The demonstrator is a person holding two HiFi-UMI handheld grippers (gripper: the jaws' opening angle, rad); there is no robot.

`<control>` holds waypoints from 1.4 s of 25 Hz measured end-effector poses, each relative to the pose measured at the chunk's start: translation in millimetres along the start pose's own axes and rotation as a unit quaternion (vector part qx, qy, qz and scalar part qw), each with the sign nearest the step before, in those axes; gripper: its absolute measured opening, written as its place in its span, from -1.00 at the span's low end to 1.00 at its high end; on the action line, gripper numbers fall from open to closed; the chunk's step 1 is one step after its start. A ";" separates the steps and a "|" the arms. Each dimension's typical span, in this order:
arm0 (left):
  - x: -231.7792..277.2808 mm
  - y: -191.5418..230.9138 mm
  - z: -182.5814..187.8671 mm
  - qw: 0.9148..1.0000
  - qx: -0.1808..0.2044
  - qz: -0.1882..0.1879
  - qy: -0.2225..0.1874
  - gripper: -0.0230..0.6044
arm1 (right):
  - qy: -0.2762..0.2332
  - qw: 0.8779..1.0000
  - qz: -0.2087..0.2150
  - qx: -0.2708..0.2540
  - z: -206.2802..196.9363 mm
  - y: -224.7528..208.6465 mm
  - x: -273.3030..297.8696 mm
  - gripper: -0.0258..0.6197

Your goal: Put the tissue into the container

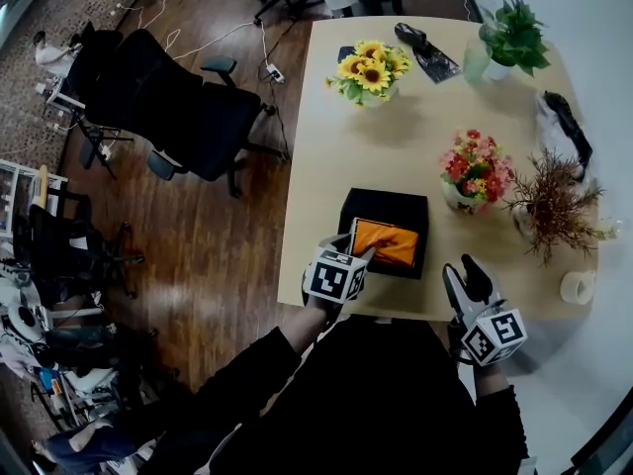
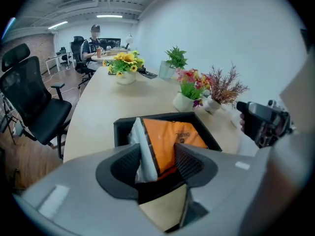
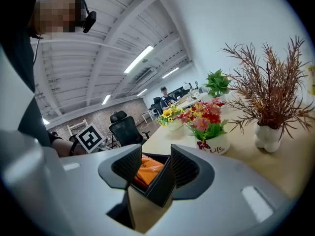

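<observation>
On the tan table [image 1: 326, 156], near its front edge, stands a black container [image 1: 420, 221]. An orange and white tissue pack [image 1: 388, 245] lies tilted inside it, its near end raised. My left gripper [image 1: 360, 256] is shut on that end, and in the left gripper view both pads press the tissue pack [image 2: 170, 136] over the container [image 2: 123, 128]. My right gripper [image 1: 465, 271] rests low, to the right of the container, with its jaws apart. In the right gripper view, the right gripper [image 3: 156, 165] frames the container's near corner [image 3: 160, 187] and the orange pack [image 3: 146, 168], touching neither.
A sunflower vase [image 1: 369, 72], a red flower pot [image 1: 473, 176], a dried-twig vase [image 1: 549, 206] and a green plant [image 1: 509, 36] stand on the far and right parts of the table. A tape roll [image 1: 577, 285] lies at the right edge. A black office chair [image 1: 178, 107] stands to the left.
</observation>
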State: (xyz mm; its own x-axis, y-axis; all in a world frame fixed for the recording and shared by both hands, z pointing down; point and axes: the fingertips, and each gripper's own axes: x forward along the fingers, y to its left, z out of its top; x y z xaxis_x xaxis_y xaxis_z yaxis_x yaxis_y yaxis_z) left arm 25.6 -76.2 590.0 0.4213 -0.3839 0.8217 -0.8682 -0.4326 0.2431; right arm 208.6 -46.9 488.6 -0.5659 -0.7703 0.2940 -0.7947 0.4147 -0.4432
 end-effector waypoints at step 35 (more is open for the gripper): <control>-110.3 9.5 50.2 0.970 -0.055 -0.061 -0.230 -0.11 | 0.033 0.995 0.061 -0.073 21.3 58.5 53.8 -0.35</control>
State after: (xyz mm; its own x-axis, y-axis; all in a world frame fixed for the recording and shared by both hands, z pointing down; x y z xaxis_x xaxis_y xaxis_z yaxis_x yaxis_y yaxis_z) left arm -16.0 -78.9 475.8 0.5726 -0.6698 0.4727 -0.8170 -0.4181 0.3972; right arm 136.3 -74.4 460.4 -0.6693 -0.6787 0.3025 -0.7401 0.5726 -0.3527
